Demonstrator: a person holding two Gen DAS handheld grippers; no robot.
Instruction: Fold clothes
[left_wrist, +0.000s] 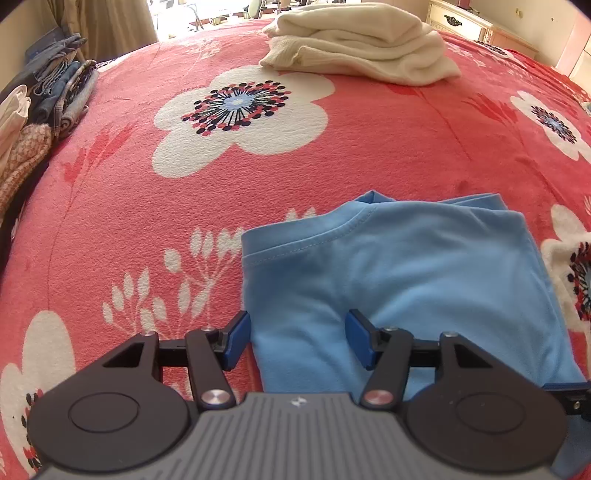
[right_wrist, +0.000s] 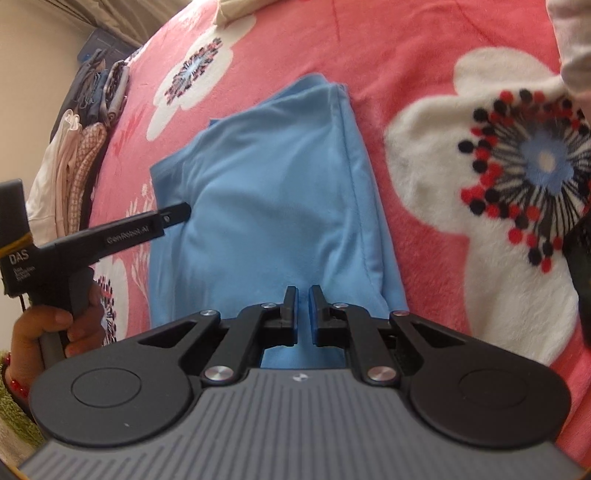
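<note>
A light blue garment (left_wrist: 406, 280) (right_wrist: 266, 206) lies folded flat on the red flowered bedspread (left_wrist: 147, 221). My left gripper (left_wrist: 298, 339) is open low over the garment's near left edge, one blue pad just off the cloth and the other on it, neither pressing. From the right wrist view the left gripper (right_wrist: 177, 214) comes in side-on, held by a hand (right_wrist: 55, 325). My right gripper (right_wrist: 303, 306) has its jaws almost together at the garment's near edge, with blue cloth in the slit between them. In the left wrist view the right gripper (left_wrist: 576, 402) shows only partly, at the garment's near right corner.
A folded cream garment (left_wrist: 362, 48) lies at the far side of the bed. A pile of folded clothes (left_wrist: 55, 96) (right_wrist: 85, 147) lines the left edge. A pale dresser (left_wrist: 461, 22) stands beyond the bed. Pale cloth (right_wrist: 576, 48) hangs in at the upper right.
</note>
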